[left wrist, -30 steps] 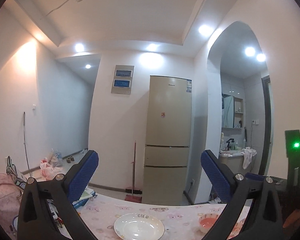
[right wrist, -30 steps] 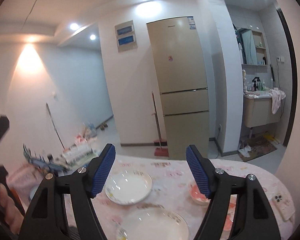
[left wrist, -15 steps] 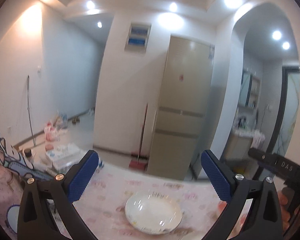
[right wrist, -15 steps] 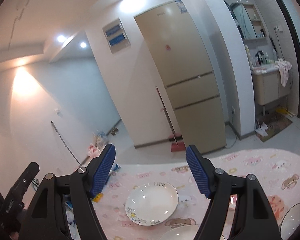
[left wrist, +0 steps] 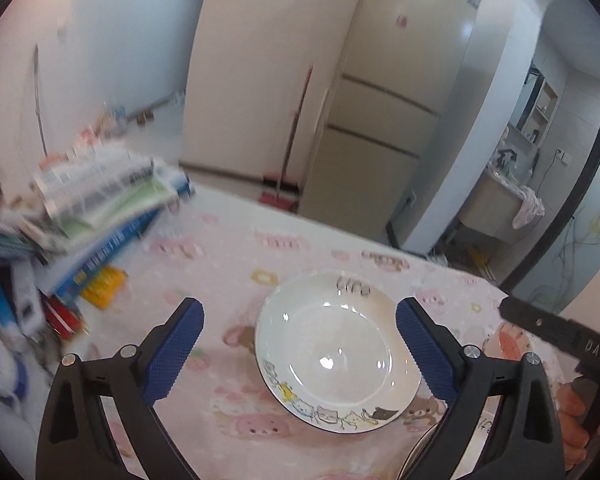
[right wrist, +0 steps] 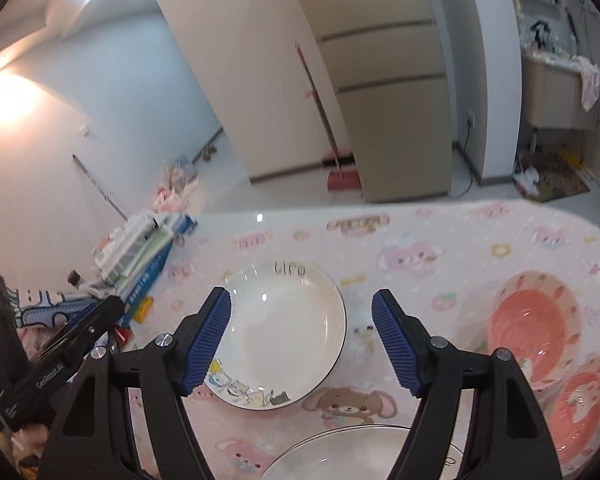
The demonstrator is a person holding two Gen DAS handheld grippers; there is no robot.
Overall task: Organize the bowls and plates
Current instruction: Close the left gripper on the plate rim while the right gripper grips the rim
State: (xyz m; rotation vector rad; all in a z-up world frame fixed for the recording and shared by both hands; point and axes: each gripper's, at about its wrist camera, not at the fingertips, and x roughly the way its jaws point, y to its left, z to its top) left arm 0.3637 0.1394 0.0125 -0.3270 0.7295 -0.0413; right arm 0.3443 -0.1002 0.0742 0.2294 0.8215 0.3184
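A white deep plate with cartoon animals on its rim (left wrist: 332, 354) (right wrist: 284, 332) lies on the pink tablecloth. My left gripper (left wrist: 298, 350) is open and empty above it. My right gripper (right wrist: 300, 344) is open and empty, above the same plate. A second white plate (right wrist: 348, 454) lies at the near edge under the right gripper; its rim shows in the left wrist view (left wrist: 414, 454). Two pink bowls, a large one (right wrist: 534, 324) and a smaller one (right wrist: 580, 404), sit to the right.
A stack of boxes and books (left wrist: 96, 216) (right wrist: 140, 256) lies on the table's left side. The table's far edge (right wrist: 420, 206) faces a fridge (left wrist: 392, 92) and a broom (right wrist: 332, 152). The other gripper's body shows at each view's side (left wrist: 560, 336) (right wrist: 52, 356).
Both grippers have tilted down from the room toward the table and moved nearer the cartoon plate. Both stayed open and empty.
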